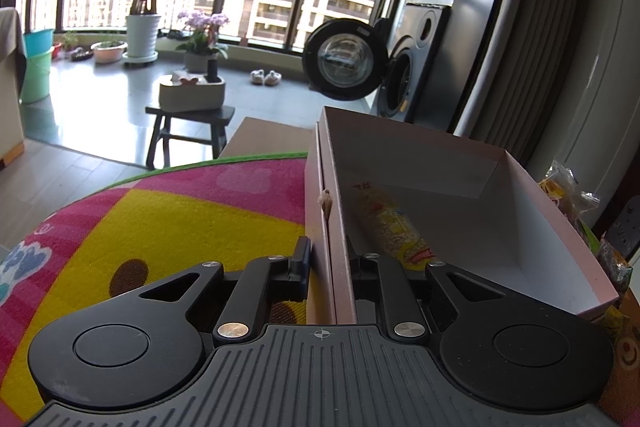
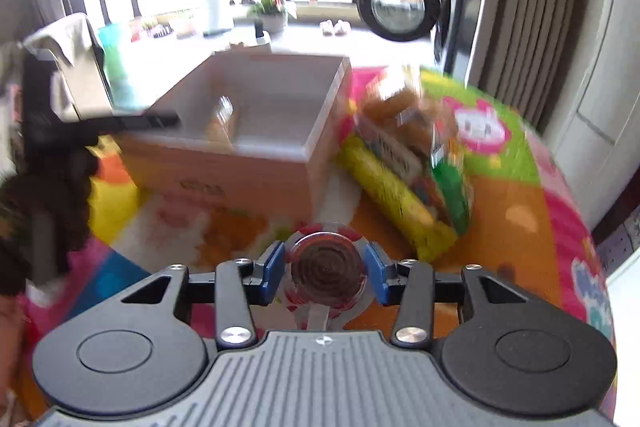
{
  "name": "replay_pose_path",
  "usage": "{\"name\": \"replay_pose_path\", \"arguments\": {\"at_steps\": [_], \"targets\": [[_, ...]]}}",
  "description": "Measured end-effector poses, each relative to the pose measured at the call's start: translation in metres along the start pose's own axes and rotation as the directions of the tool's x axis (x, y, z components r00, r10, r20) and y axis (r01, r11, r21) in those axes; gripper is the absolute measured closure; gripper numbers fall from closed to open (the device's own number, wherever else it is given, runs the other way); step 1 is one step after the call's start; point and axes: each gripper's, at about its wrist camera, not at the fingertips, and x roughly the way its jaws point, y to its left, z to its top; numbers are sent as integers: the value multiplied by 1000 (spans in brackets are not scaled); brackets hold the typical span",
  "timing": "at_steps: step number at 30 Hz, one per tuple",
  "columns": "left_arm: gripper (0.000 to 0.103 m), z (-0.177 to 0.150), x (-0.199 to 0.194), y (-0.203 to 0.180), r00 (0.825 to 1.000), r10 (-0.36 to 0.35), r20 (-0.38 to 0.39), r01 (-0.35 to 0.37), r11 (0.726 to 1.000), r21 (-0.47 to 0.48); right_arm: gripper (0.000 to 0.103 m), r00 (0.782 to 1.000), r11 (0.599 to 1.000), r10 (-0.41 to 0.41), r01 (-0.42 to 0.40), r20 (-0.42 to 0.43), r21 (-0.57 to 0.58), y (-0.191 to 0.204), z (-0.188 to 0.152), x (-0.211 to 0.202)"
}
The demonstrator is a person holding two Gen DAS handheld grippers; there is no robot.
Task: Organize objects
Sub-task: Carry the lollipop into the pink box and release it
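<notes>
Pink box (image 2: 256, 131) wall clamped by left tool (image 1: 330, 263) | right tool (image 2: 325, 269) clamps lollipop (image 2: 326, 269) | snack packs (image 2: 408, 163) beside box

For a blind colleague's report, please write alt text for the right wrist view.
The right gripper holds a round wrapped snack between its blue pads, above a colourful mat. Ahead stands an open cardboard box, with a pile of snack packets beside it; the picture is blurred.

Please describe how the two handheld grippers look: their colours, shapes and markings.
Both grippers, left and right, share one build: grey ribbed body with a small crosshair mark, two black round discs, black link arms with silver screws. The right's fingers carry blue pads.
</notes>
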Motion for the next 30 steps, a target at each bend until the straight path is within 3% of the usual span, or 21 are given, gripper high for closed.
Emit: {"name": "replay_pose_path", "arguments": {"at_steps": [7, 15, 17, 22, 28, 30], "targets": [[86, 1, 2, 2, 1000, -3, 0, 3, 1000, -3, 60, 984, 999, 25, -19, 174, -31, 31, 91, -29], [86, 1, 6, 2, 1000, -6, -3, 6, 1000, -6, 59, 984, 1000, 11, -7, 175, -25, 56, 147, 24], [86, -2, 6, 1, 1000, -9, -4, 9, 1000, -10, 47, 986, 1000, -20, 20, 165, 3, 57, 151, 42], [86, -2, 7, 2, 1000, -9, -6, 9, 1000, -10, 37, 989, 999, -36, 31, 145, 36, 48, 142, 54], [86, -4, 8, 0, 1000, -7, -3, 7, 1000, -8, 30, 981, 987, -144, 133, 132, 86, 1, 115, 42], [86, -5, 8, 0, 1000, -6, -3, 6, 1000, -6, 23, 976, 982, -178, 168, 129, 86, -14, 101, 38]]}}
